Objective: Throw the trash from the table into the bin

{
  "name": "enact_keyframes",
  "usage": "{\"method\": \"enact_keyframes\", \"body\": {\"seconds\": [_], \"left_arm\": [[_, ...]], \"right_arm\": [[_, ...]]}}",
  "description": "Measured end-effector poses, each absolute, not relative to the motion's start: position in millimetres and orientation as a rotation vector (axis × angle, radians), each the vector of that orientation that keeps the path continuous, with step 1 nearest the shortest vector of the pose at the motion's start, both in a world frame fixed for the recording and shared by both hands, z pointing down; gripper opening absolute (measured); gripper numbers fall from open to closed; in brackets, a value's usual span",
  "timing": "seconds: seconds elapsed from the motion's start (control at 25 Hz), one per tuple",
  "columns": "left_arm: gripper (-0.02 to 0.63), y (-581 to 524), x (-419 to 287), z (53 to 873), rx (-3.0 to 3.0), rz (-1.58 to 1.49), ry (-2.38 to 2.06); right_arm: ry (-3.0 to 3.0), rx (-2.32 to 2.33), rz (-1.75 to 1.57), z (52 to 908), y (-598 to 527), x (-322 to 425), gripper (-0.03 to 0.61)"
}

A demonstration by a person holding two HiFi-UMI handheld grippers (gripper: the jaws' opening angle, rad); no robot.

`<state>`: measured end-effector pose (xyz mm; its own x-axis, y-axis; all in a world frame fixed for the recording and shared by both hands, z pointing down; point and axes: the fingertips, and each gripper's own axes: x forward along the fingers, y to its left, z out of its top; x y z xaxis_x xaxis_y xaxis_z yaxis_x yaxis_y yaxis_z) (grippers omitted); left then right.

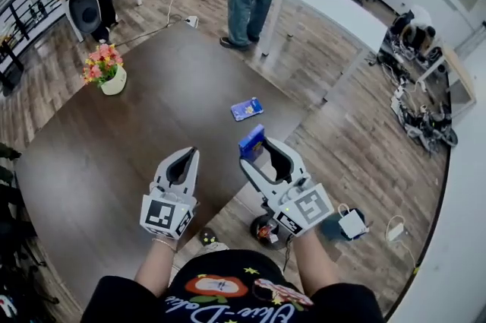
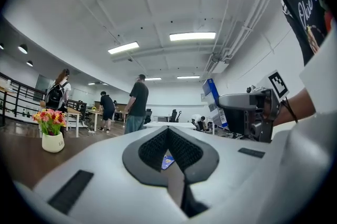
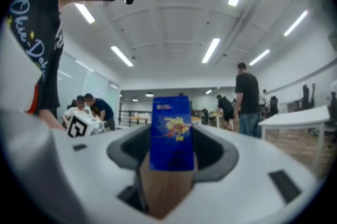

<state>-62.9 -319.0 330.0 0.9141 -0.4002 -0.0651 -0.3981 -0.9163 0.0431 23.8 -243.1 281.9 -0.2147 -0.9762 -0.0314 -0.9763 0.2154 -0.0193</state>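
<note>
Blue snack packet [image 1: 251, 142] sits clamped in the right hand-held gripper [image 1: 259, 150], off the tabletop [image 1: 114, 154] but not binned, while a second packet [image 1: 247, 109] lies there and the left hand-held gripper [image 1: 190, 153] is closed on nothing.

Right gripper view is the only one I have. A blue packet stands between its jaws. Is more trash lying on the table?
Observer: Yes. Besides the held packet, the head view shows a second blue packet lying flat on the dark table, towards its right edge.
Operator: I see only the marker cube of the left gripper. Does it hold something?
Observer: No. The left gripper has its jaws together and nothing is in them.
Operator: Does anything else stand on the table?
Observer: A white pot of flowers stands near the far left edge, well apart from the second blue packet.
</note>
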Motion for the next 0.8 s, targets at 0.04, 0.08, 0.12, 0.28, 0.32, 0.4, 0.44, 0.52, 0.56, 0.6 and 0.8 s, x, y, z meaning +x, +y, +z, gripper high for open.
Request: {"method": "enact_keyframes", "body": {"seconds": [0.04, 0.08, 0.12, 0.28, 0.32, 0.4, 0.44, 0.52, 0.56, 0.6, 0.8], "left_arm": [[0.006, -308.2, -56.6, 329.1, 3.05, -0.11, -0.624], [0.006, -296.3, -49.2, 327.7, 3.054, -0.11, -0.613], [0.006, -284.9, -41.6, 325.9, 3.059, -0.112, -0.599], [0.006, -256.2, -19.0, 319.4, 3.071, -0.121, -0.515], [0.006, -246.9, -13.4, 318.0, 3.076, -0.122, -0.492], [0.006, -219.5, 1.4, 315.1, 3.088, -0.127, -0.449], [0.006, -203.5, 9.3, 314.0, 3.094, -0.131, -0.429], [0.006, -172.4, 22.4, 312.5, 3.105, -0.139, -0.397], [0.007, -157.7, 27.8, 311.8, 3.109, -0.142, -0.387], [0.006, -142.8, 33.0, 311.2, 3.112, -0.146, -0.379], [0.007, -80.1, 48.6, 311.9, 3.138, -0.144, -0.32]], "right_arm": [[2.414, -1.957, 0.025, 279.7, -230.6, 28.6, 0.247], [2.409, -1.974, 0.046, 277.5, -217.2, 34.2, 0.247], [2.403, -1.992, 0.063, 275.2, -204.0, 39.8, 0.247], [2.334, -2.053, 0.081, 262.6, -165.6, 54.1, 0.247], [2.318, -2.071, 0.083, 260.8, -154.3, 58.2, 0.247], [2.289, -2.112, 0.092, 260.5, -123.4, 70.7, 0.247], [2.272, -2.129, 0.096, 260.7, -105.4, 77.9, 0.247], [2.234, -2.149, 0.104, 260.5, -69.5, 89.7, 0.247], [2.219, -2.155, 0.108, 260.4, -52.2, 94.2, 0.247], [2.21, -2.16, 0.113, 260.9, -35.4, 98.2, 0.247], [2.193, -2.171, 0.116, 265.2, 23.8, 107.7, 0.247]]}}
